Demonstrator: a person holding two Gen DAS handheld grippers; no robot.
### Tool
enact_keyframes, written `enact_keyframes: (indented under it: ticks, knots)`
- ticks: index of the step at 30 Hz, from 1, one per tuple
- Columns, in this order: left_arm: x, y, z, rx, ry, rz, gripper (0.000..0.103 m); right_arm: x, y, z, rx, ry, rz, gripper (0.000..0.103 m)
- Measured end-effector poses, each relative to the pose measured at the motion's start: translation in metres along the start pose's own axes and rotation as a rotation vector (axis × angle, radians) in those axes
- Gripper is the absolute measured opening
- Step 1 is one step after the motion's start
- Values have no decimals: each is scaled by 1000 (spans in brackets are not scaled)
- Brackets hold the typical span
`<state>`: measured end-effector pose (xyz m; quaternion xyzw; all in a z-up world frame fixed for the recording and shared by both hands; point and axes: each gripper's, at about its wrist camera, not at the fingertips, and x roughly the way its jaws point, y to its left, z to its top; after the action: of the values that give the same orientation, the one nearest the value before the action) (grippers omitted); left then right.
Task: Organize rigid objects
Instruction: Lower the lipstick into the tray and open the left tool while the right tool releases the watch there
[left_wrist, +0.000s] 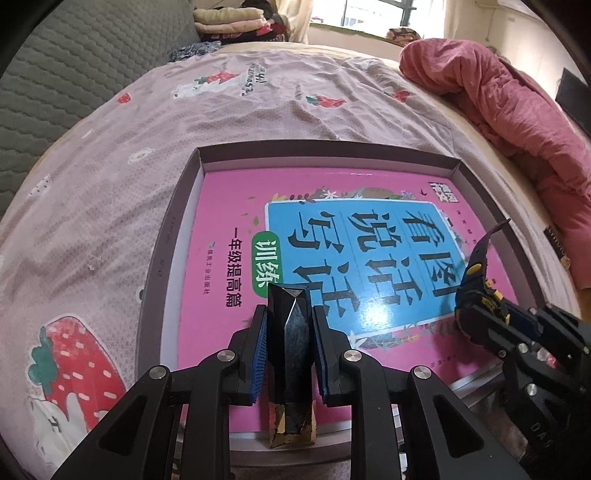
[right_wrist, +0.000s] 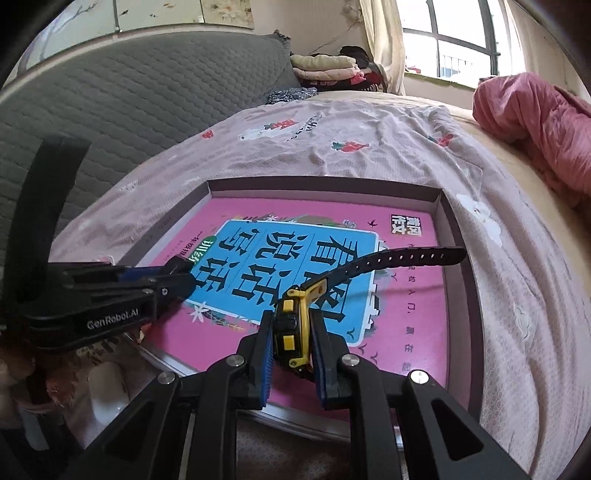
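Left wrist view: left gripper (left_wrist: 289, 325), blue pads clenched on a faceted black bottle (left_wrist: 290, 354) with gold base, held over the near edge of a shallow grey box (left_wrist: 173, 229) on the bed (left_wrist: 110, 177); a pink book (left_wrist: 229, 221) lies flat inside the box. Right wrist view: right gripper (right_wrist: 291, 336) grasps a black-and-yellow watch (right_wrist: 293, 325) by its case above the book, its strap (right_wrist: 402, 256) extending forward toward the box's right wall; folded clothes (right_wrist: 325, 66) sit at the bed's far end.
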<state>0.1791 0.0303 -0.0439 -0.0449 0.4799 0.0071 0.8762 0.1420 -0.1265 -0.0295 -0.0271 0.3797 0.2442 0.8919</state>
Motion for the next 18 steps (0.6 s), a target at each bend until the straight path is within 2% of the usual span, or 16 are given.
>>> enact_keyframes:
  ticks: [9, 14, 16, 18]
  knots:
    - [-1, 2, -1, -11, 2, 11, 23, -7, -5, -2, 24, -21, 18, 20]
    - [-3, 1, -3, -10, 8, 21, 24, -13, -8, -2, 36, -39, 12, 27]
    - [-3, 1, -3, -11, 10, 23, 24, -16, -8, -2, 36, -56, 6, 36]
    - [-3, 2, -4, -13, 13, 26, 24, -20, -9, -1, 36, -72, 5, 37]
